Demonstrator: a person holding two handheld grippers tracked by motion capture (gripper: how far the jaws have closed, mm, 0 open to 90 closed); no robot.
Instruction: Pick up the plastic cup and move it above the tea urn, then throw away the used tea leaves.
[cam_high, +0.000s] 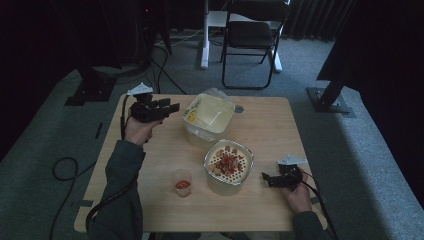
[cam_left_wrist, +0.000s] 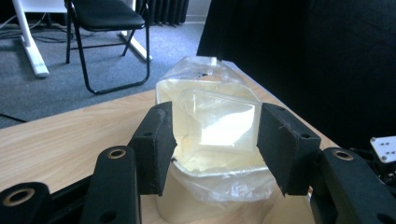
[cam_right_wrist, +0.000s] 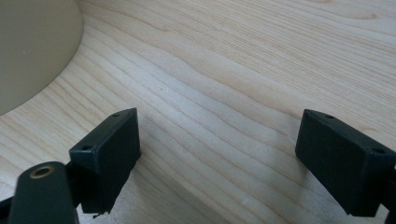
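A pale bin lined with a clear plastic bag (cam_high: 209, 116) stands at the table's far middle. My left gripper (cam_high: 172, 107) is held above the table just left of it, open and pointing at it; in the left gripper view the lined bin (cam_left_wrist: 212, 135) sits beyond the spread jaws of that gripper (cam_left_wrist: 212, 149). A cream pot topped by a perforated strainer holding red and tan bits (cam_high: 228, 161) stands at centre. A small clear cup with red pieces (cam_high: 182, 183) is in front of it. My right gripper (cam_high: 265, 177) rests low to the right of the pot, open and empty (cam_right_wrist: 217, 163).
The wooden table (cam_high: 270, 125) has bare room along its right and far left. The cream pot's wall (cam_right_wrist: 32, 46) fills the top left of the right gripper view. A black folding chair (cam_high: 252, 35) and a white desk leg stand on the grey carpet behind. Cables lie on the floor at left.
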